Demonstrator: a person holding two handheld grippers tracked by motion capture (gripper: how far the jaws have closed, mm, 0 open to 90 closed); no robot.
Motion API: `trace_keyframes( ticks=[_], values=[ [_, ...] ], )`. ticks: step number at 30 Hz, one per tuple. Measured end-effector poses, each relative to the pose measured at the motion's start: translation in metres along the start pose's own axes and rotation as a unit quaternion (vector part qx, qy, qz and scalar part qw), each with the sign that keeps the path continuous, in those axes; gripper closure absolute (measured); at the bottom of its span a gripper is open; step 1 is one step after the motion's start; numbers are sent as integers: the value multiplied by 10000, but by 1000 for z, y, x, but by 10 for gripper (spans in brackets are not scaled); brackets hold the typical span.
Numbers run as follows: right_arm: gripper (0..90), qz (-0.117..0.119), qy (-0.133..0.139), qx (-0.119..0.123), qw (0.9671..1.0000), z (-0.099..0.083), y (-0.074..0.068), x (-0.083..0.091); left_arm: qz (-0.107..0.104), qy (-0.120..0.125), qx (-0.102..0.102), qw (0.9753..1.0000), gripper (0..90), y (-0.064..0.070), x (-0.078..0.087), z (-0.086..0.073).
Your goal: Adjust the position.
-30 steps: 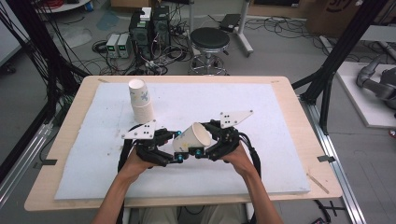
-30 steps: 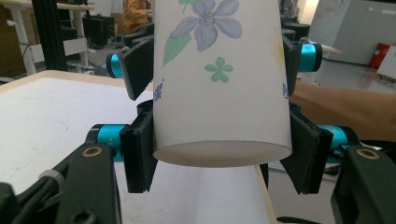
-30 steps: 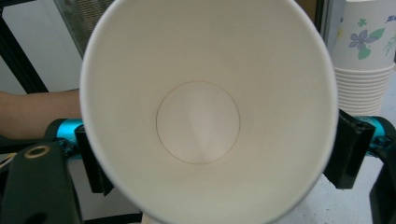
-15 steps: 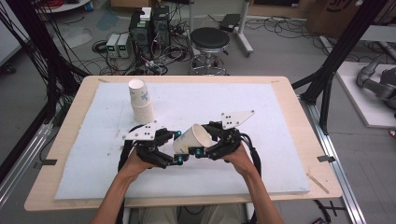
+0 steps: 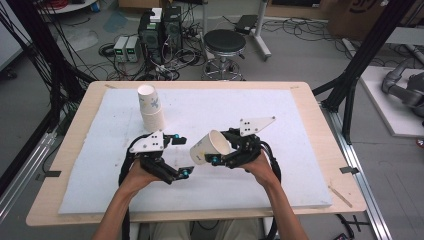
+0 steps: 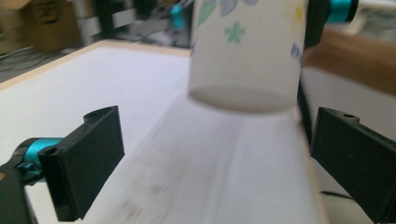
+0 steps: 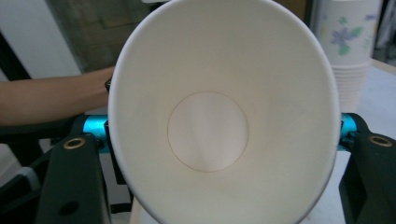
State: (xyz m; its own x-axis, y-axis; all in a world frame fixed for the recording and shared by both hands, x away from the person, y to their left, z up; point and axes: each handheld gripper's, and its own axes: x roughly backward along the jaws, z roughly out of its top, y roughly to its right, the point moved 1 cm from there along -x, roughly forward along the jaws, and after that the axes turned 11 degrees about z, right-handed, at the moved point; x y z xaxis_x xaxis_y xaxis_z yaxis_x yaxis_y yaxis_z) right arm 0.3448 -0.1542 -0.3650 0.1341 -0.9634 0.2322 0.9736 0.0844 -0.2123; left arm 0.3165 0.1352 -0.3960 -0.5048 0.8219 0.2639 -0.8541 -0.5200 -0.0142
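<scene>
A floral paper cup point(image 5: 209, 147) is held tilted above the white mat, with my right gripper point(image 5: 218, 152) shut on it near the rim. In the right gripper view I look into the cup's white inside point(image 7: 219, 116), squeezed oval in my right gripper point(image 7: 224, 140). My left gripper point(image 5: 182, 155) stands open just left of the cup, not touching it. In the left gripper view the cup's base point(image 6: 243, 56) hangs beyond my left gripper point(image 6: 219, 161), whose jaws are spread wide. A stack of matching cups point(image 5: 150, 107) stands upside down at the mat's back left.
The white mat point(image 5: 280, 115) covers a wooden table point(image 5: 320, 120). The cup stack point(image 7: 350, 51) is at the right gripper view's upper right, a forearm point(image 7: 51, 100) at its left. Stool point(image 5: 226, 47) and electronics point(image 5: 160, 30) stand behind the table.
My left gripper, close against the cup's base before, has opened wider and drawn slightly back to the left. The right gripper still holds the cup in about the same place.
</scene>
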Motion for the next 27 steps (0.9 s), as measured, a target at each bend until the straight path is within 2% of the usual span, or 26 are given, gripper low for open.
trace_keyframes(
  ticks=[4, 6, 7, 10, 13, 14, 16, 17, 20, 24, 27],
  values=[
    [303, -472, -344, -126, 9982, 4, 5, 4, 647, -206, 123, 9976, 28, -14, 19, -16],
    [303, -723, -501, -171, 9960, 6, 8, 5, 957, -271, 168, 9949, 28, -19, 29, -24],
    [304, -775, -536, -205, 9953, 7, 9, 5, 1132, -304, 204, 9929, 28, -21, 33, -28],
    [305, -1117, -802, -301, 9900, 11, 15, 5, 1452, -368, 304, 9883, 29, -25, 43, -41],
    [305, -1459, -1123, -323, 9824, 15, 21, 3, 1638, -420, 395, 9848, 29, -27, 48, -51],
    [305, -1521, -1194, -372, 9804, 16, 23, 2, 1737, -445, 407, 9829, 28, -28, 50, -55],
    [304, -1785, -1538, -375, 9711, 18, 27, -2, 1840, -422, 459, 9809, 28, -29, 52, -60],
    [305, -1839, -1648, -390, 9683, 19, 29, -2, 1912, -438, 483, 9794, 28, -29, 53, -63],
    [305, -1972, -1821, -437, 9623, 21, 35, -6, 2031, -490, 502, 9767, 28, -30, 55, -68],
    [306, -2188, -2037, -533, 9528, 22, 42, -7, 2117, -411, 602, 9746, 28, -31, 57, -72],
    [307, -2236, -2084, -580, 9504, 21, 45, -7, 2150, -352, 610, 9741, 28, -32, 59, -76]
  ],
)
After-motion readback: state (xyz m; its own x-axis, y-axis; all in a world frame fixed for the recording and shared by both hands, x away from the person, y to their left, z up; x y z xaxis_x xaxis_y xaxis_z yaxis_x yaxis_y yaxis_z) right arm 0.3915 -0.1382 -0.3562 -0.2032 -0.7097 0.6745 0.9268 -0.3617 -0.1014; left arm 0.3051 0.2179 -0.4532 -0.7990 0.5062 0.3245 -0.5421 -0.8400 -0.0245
